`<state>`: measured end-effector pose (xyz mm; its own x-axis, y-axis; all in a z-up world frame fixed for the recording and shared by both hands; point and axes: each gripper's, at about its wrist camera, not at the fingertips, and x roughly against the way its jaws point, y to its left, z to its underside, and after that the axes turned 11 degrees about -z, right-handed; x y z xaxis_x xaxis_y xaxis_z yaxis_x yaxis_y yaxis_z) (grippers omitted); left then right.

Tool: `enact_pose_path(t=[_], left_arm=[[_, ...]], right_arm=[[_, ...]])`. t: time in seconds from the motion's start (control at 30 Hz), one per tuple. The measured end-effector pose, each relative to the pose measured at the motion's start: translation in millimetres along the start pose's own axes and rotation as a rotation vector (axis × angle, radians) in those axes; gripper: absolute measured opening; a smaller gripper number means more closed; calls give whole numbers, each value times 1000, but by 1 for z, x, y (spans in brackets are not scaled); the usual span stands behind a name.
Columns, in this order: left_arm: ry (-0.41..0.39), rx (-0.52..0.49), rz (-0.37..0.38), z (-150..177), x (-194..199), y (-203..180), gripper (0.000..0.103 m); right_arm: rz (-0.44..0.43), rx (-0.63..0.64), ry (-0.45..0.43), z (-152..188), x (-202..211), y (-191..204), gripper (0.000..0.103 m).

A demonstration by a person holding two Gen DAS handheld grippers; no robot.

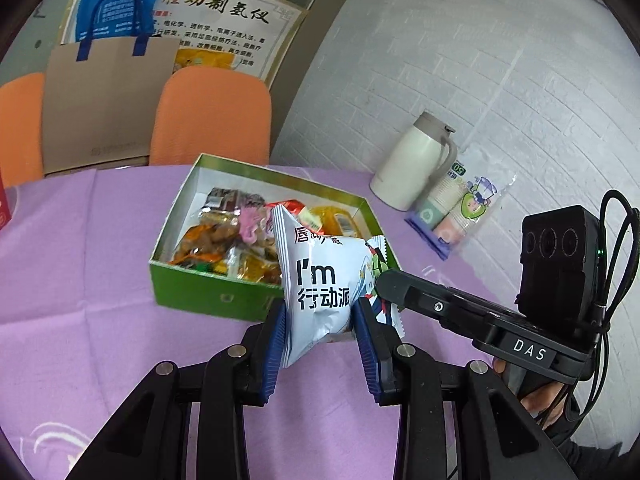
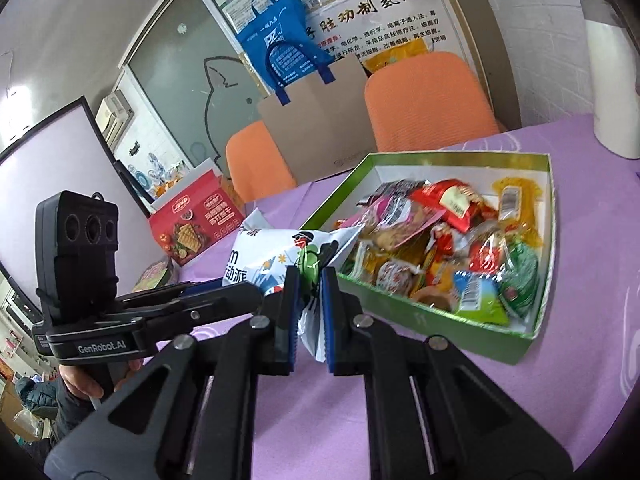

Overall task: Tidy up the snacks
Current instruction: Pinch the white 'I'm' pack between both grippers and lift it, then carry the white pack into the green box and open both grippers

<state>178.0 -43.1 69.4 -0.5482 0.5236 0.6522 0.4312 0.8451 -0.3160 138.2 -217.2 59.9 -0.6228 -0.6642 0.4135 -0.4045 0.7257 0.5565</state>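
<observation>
Your left claw (image 1: 320, 320) pinches the white bag (image 1: 320, 280) by its belly, your right claw (image 2: 310, 296) nips its edge, just short of the box (image 1: 224, 298). Most snacks (image 2: 440, 248) are in; this one isn't yet.

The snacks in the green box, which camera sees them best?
The right wrist view. It looks down into the green box, so most of the snacks show. In the left wrist view the white chip bag covers many of them.
</observation>
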Motion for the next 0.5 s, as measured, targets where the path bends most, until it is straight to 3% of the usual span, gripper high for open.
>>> enact_pose_path(t=[0.5], left_arm=[[66,-36,31,-44,-85,-28,34]], right_arm=[[82,-93,-31,-30,4,-81,12]])
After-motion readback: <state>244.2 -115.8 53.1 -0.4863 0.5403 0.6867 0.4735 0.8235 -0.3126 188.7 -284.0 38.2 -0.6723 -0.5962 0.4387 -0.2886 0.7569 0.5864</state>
